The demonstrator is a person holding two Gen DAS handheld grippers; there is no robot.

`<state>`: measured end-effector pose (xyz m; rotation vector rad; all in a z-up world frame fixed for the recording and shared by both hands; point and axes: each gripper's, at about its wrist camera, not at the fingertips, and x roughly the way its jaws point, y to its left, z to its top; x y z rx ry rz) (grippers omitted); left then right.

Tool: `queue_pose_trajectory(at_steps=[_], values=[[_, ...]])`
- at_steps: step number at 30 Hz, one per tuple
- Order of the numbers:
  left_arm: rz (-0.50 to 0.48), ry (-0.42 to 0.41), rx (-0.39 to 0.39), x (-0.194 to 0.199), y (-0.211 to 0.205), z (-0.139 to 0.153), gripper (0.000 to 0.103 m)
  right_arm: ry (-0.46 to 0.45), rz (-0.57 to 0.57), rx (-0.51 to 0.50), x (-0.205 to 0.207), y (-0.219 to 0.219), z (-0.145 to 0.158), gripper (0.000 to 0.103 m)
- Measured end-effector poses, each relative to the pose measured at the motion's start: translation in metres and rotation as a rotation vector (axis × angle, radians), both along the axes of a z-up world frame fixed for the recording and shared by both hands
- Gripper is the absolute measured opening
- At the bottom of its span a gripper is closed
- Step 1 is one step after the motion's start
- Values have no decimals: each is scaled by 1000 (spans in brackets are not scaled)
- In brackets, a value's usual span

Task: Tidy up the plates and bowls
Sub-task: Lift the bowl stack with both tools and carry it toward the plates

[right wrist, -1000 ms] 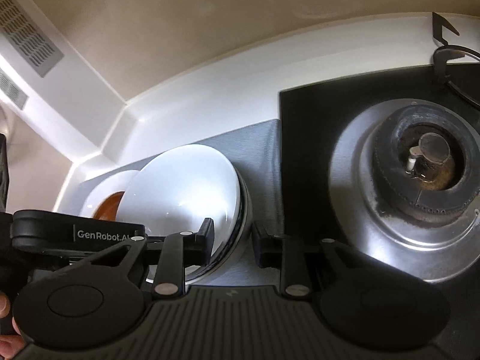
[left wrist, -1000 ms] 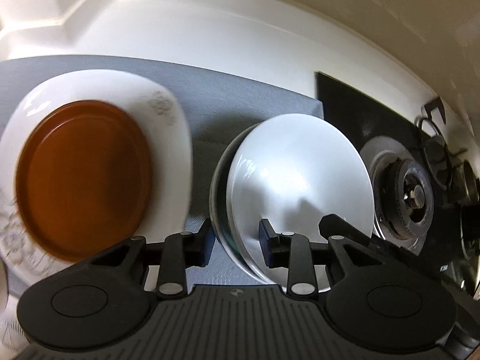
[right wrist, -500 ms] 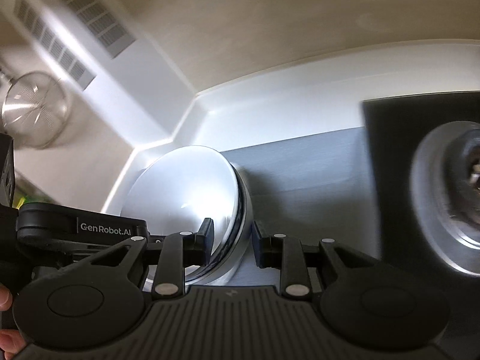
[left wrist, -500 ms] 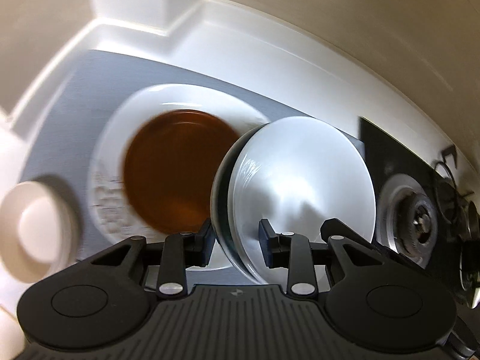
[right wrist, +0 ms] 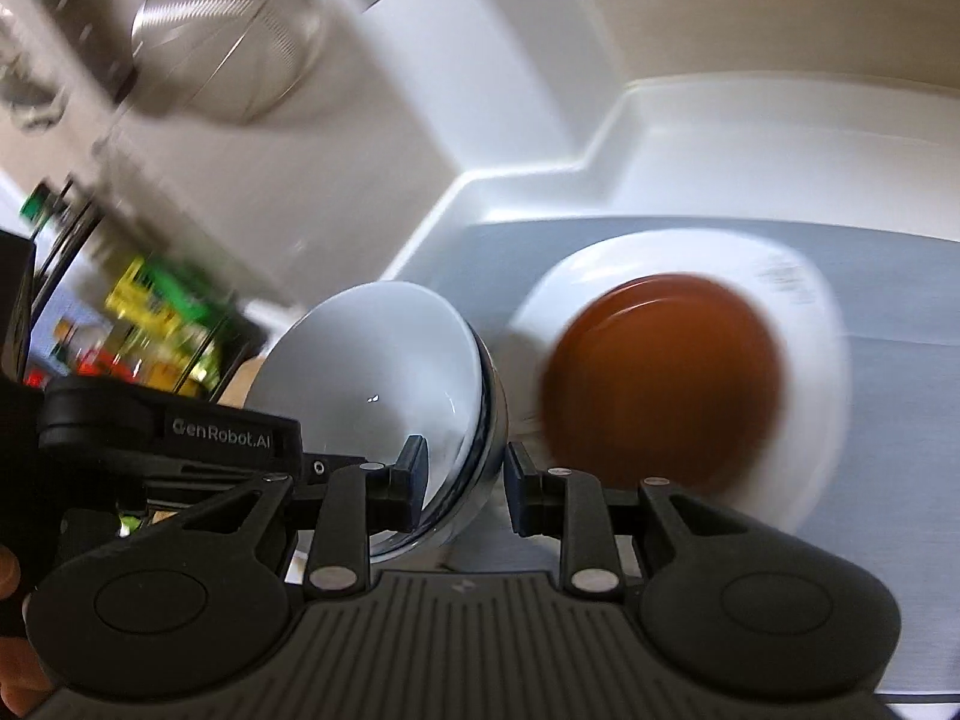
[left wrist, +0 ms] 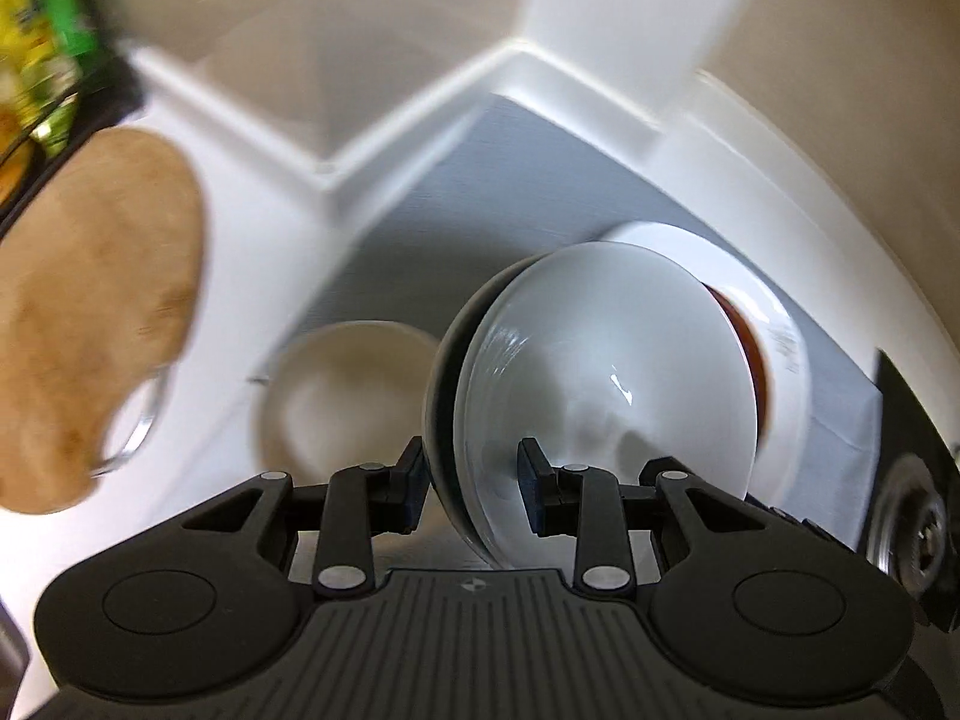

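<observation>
My left gripper (left wrist: 471,489) and my right gripper (right wrist: 462,489) each clamp the rim of the same white bowl (left wrist: 606,384), one pad inside and one outside; a second, darker-rimmed bowl (left wrist: 441,396) nests beneath it and is caught in the same grip. The white bowl is empty and is held on edge between the two tools, its hollow facing right in the left view and left in the right view. Just right of my right gripper's jaws, a brown plate (right wrist: 663,384) lies in a white plate (right wrist: 816,324), both on a grey mat (right wrist: 900,396); in the left view the bowl hides most of them. Left of my left gripper's jaws, close to the bowl, a small cream bowl (left wrist: 345,396) sits empty on the white counter (left wrist: 240,228). Farther left lies a wooden board (left wrist: 90,324), overlapping a glass rim; what that rim belongs to I cannot tell. A stove burner (left wrist: 912,516) shows at the right edge. A metal strainer (right wrist: 228,42) hangs upper left of my right gripper, blurred, above packages (right wrist: 162,306) on a wire rack.
</observation>
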<state>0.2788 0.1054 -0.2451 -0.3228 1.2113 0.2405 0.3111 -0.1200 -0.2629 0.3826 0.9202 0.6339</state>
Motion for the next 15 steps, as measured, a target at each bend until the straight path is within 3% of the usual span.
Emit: queue_pose_trajectory(at_steps=[7, 15], values=[[75, 35, 9, -9, 49, -9, 34, 18, 96, -11, -3, 59, -4, 29], [101, 78, -41, -13, 73, -35, 34, 56, 125, -38, -5, 74, -19, 29]])
